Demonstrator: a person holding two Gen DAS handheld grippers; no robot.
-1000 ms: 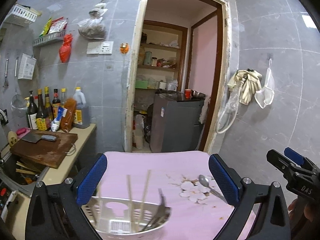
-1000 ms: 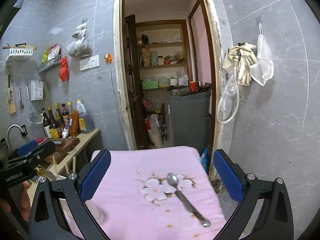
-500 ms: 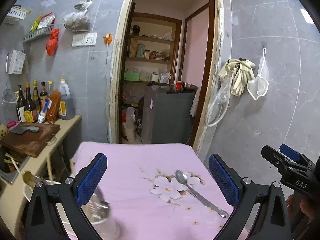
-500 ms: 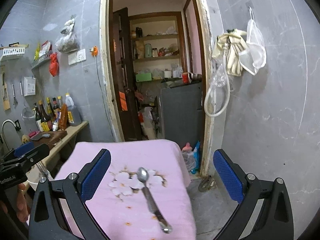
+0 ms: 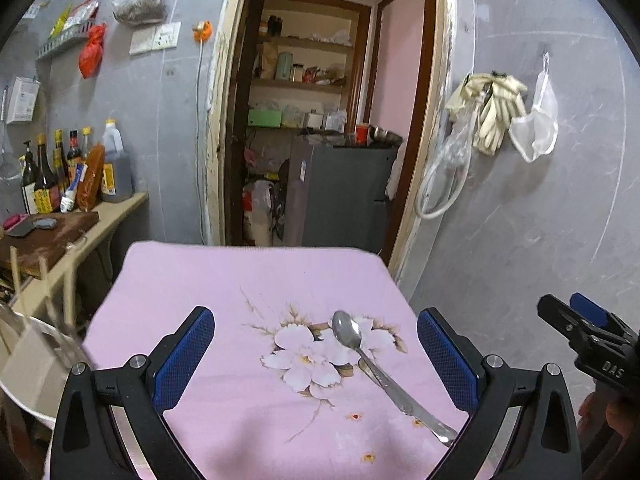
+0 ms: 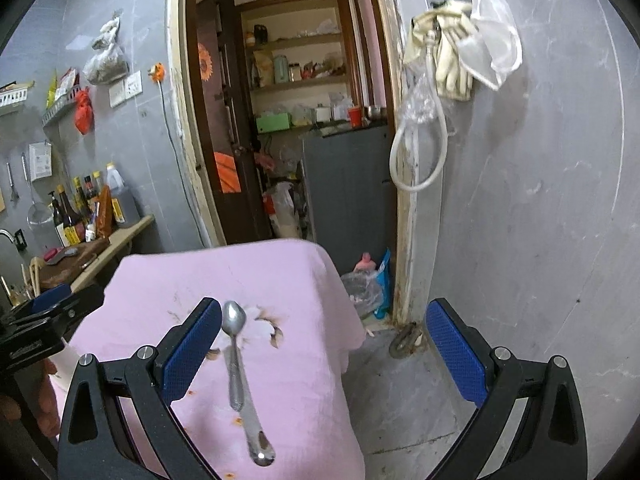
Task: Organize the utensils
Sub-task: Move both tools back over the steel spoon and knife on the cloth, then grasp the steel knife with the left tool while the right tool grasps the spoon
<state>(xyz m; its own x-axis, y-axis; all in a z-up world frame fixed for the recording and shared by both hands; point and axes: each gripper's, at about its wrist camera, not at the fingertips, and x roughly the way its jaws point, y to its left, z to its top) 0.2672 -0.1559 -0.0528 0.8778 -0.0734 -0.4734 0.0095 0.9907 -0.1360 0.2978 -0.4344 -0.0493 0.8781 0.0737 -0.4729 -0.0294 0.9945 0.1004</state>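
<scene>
While only one utensil lies loose, the task reads as well along but not finished.

Left wrist view
- Left hand-held gripper (image 5: 316, 356): jaws spread wide, nothing between them, held above the pink table (image 5: 180, 280).
- Spoon (image 5: 380, 368): flat on the flower print, bowl toward the doorway, handle running toward the near right corner; it sits between the two blue pads but apart from both.
- White basket (image 5: 28, 364): at the left edge, blurred; thin sticks that look like chopsticks (image 5: 18, 280) stand up from it, so some sorting seems done.
- Right hand-held gripper (image 5: 588, 332): seen side-on at the right edge, off the table; its opening is not clear from here.

Right wrist view
- Right hand-held gripper (image 6: 324, 344): jaws wide apart, holding nothing.
- Spoon (image 6: 236, 356): on the table, just beside the left blue pad, not gripped.
- Left to do, as I judge: pick up the spoon and put it with the rest in the basket.
</scene>
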